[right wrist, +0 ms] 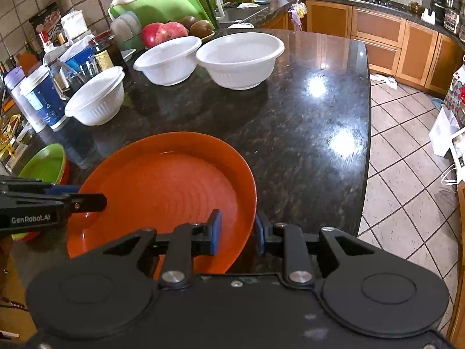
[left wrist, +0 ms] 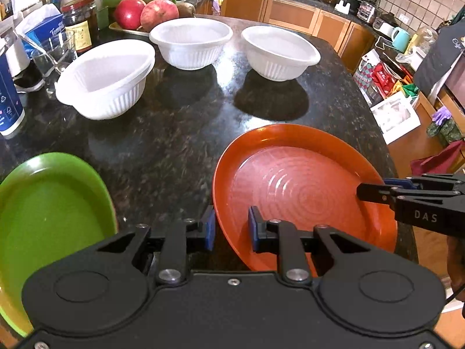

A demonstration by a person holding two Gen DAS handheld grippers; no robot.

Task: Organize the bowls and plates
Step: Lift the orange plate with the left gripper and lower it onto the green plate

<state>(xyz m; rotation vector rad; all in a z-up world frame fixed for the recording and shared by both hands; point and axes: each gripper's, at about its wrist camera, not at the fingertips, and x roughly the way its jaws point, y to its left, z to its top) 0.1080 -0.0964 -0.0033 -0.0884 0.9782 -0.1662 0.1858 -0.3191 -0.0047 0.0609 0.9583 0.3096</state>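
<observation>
An orange plate (left wrist: 290, 180) hangs a little above the dark granite counter (left wrist: 180, 133), held from both sides. My left gripper (left wrist: 231, 228) is shut on its near left rim, one blue pad inside the plate and one outside. My right gripper (right wrist: 238, 232) is shut on the opposite rim of the same orange plate (right wrist: 162, 186); it also shows at the right of the left wrist view (left wrist: 375, 192). A green plate (left wrist: 49, 203) lies at the near left. Three white ribbed bowls (left wrist: 104, 81) (left wrist: 190, 43) (left wrist: 279, 53) stand apart across the far counter.
Crowding the counter's left side are a jar (left wrist: 80, 23), glasses (left wrist: 52, 55), a blue cup (left wrist: 8, 101) and a tray of pomegranates (left wrist: 145, 13). In the right wrist view the green plate (right wrist: 43, 163) rests on another reddish one. The counter's right edge (right wrist: 369, 116) drops to a tiled floor.
</observation>
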